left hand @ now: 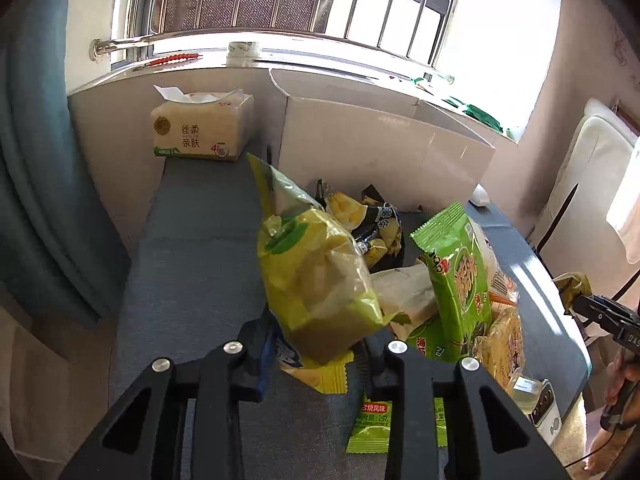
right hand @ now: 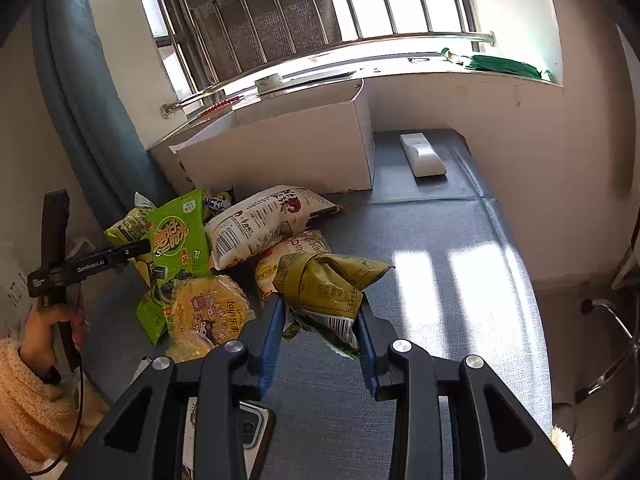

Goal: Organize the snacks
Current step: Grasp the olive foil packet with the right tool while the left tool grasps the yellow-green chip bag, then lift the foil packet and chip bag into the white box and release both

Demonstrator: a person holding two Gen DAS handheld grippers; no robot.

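My left gripper (left hand: 316, 354) holds a yellow-green snack bag (left hand: 312, 276) by its lower end; the two fingers press on it and the bag stands up above the pile of snacks. My right gripper (right hand: 322, 320) is closed on an olive-green crumpled packet (right hand: 328, 280), which hangs between the blue pads above the grey table (right hand: 440, 280).

The other snacks lie together near the middle of the table, in front of a white cardboard box (right hand: 288, 152) that stands at the far edge under the window. In this pile I see a bright green seaweed packet (right hand: 180, 236), a white bag with a barcode (right hand: 260, 228) and a yellow chips bag (right hand: 208, 312). A small green sachet (left hand: 370, 420) lies flat on the table just below my left gripper.

A tissue pack (left hand: 200, 128) stands in the far left corner. A white remote control (right hand: 422, 156) lies near the far right corner, beside the box.
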